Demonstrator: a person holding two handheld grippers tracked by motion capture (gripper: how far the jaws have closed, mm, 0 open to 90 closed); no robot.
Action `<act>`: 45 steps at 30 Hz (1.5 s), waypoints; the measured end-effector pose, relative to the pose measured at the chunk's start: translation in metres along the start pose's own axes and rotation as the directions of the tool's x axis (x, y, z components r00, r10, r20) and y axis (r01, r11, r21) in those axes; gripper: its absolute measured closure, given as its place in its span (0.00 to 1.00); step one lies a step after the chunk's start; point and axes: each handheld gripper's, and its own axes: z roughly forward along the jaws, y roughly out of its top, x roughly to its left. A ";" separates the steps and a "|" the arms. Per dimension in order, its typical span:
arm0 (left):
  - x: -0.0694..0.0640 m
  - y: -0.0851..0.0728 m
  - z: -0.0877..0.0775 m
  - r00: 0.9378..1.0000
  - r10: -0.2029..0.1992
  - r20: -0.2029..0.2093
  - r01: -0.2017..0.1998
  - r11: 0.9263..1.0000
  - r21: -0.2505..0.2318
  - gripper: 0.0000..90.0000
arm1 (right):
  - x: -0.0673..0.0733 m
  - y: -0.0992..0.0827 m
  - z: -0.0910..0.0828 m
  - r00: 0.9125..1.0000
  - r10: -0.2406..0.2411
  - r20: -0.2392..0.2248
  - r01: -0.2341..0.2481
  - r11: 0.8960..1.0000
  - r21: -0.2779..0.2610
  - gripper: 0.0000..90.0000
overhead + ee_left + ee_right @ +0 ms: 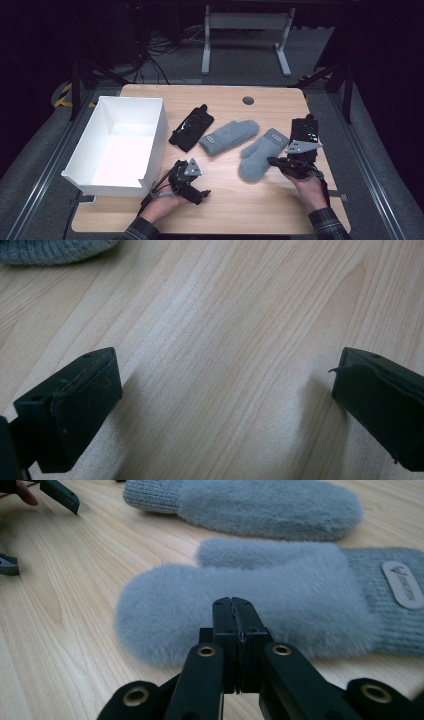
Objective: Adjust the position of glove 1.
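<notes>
the wooden table (235, 210) is the biggest thing in front of me, and on its left side sits the white box (150, 165), open at the top, one corner reaching toward my left hand. next in size come the two grey mittens, lying side by side near the middle of the table: the far mitten (229, 137) lies aslant beside the black glove (191, 128), close to it, though i cannot tell if they touch, and the near mitten (257, 155) lies to the right of it, its rounded fingertip end pointing toward me and its cuff with the small label away. another black glove (304, 131) lies farther right, just past my right hand. my right gripper (234, 611) has its jaws pressed flat together with nothing between them, and it sits right at the fuzzy fingertip end of the near mitten (250, 605); from the right gripper view i cannot tell whether the closed tips touch the fur or stop just short of it. beyond it in that view lies the far mitten (260, 505), thumb side toward the near one. my left gripper (225, 410) rests low over bare wood near the front corner of the box, its jaws spread wide and holding nothing, with a bit of grey knit cuff (50, 250) showing at the top edge of its view. my left hand (160, 205) holds it close to the table's near edge, well apart from the mittens.
</notes>
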 end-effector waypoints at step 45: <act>-0.001 0.000 0.000 1.000 -0.005 -0.004 0.005 1.000 0.002 0.00 | 0.061 0.015 0.056 0.986 -0.088 -0.141 0.104 0.988 0.111 1.00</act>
